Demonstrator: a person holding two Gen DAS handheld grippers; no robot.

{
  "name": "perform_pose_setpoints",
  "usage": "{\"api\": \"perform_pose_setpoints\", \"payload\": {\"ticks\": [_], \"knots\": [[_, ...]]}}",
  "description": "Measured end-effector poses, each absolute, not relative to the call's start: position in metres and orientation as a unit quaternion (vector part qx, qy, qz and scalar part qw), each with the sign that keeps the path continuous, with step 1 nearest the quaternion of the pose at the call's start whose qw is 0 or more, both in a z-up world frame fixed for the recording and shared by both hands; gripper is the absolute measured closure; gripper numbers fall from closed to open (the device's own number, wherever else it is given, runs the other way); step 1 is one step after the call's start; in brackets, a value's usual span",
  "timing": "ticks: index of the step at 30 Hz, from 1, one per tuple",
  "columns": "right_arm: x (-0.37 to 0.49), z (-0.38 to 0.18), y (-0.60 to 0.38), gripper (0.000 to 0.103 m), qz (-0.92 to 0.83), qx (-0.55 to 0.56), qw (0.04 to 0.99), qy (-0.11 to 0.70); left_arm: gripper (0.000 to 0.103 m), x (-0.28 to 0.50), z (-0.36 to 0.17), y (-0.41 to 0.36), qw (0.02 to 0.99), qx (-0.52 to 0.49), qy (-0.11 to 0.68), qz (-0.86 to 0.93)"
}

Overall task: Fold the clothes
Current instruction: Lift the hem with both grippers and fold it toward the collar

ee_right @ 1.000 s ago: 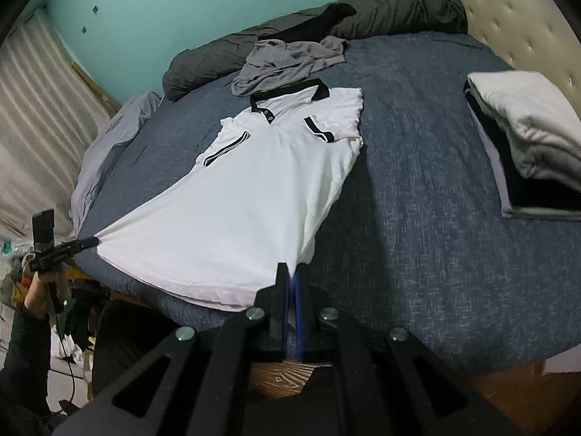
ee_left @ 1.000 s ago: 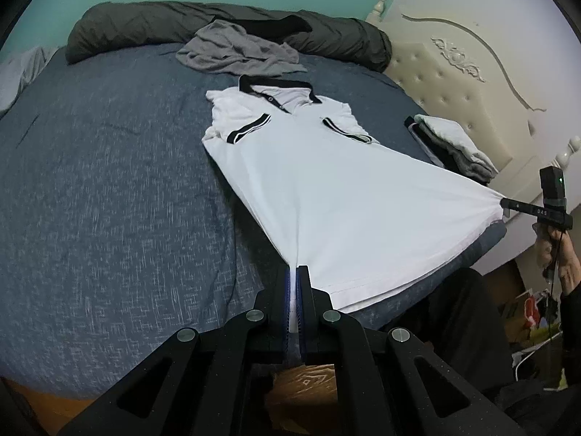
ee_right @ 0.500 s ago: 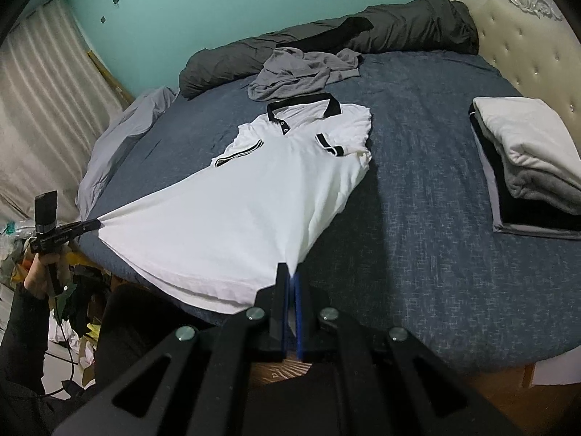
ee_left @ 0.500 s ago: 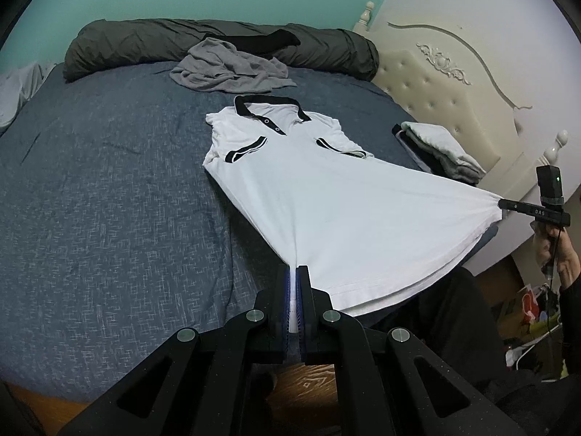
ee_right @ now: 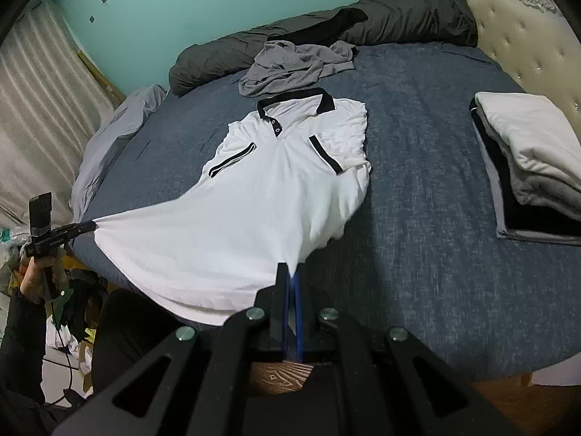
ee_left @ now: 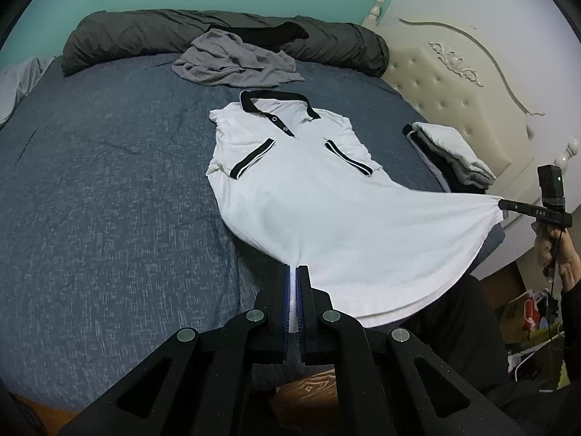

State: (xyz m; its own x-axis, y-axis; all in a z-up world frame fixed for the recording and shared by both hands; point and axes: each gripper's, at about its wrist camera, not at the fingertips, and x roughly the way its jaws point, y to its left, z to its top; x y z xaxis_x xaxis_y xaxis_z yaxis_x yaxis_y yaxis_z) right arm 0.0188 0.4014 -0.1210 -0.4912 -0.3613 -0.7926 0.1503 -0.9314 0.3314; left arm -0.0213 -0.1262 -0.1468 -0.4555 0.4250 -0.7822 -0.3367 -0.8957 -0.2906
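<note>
At the near edge of the bed point(ee_left: 109, 189), the left gripper point(ee_left: 293, 272) and the right gripper point(ee_right: 288, 270) each have their jaws clamped tight on a bottom corner of the one white polo shirt point(ee_left: 308, 203), stretching its hem while collar and folded-in sleeves lie flat on the cover. The step looks like the bottom-up fold, which would call for carrying both corners together towards the collar. Elsewhere lie one crumpled grey garment point(ee_left: 236, 61) and one folded stack point(ee_right: 530, 160).

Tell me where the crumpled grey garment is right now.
In both wrist views the crumpled grey garment lies at the bed's far end, just beyond the white polo shirt collar, against the dark rolled duvet.
</note>
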Motion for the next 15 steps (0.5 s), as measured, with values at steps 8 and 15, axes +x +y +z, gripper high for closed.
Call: {"api": "perform_pose_setpoints", "payload": {"ticks": [8,15], "knots": [[-0.028,-0.127,0.4,0.101,-0.848,0.496,0.15,-0.111,0.1,-0.064,-0.154,-0.127,0.219,-0.483,-0.057,0.846],[-0.064,-0.128,0.404,0.101,-0.844,0.504,0.148,-0.111,0.1,-0.099,-0.157,-0.129,0.213,-0.49,-0.061,0.843]]}}
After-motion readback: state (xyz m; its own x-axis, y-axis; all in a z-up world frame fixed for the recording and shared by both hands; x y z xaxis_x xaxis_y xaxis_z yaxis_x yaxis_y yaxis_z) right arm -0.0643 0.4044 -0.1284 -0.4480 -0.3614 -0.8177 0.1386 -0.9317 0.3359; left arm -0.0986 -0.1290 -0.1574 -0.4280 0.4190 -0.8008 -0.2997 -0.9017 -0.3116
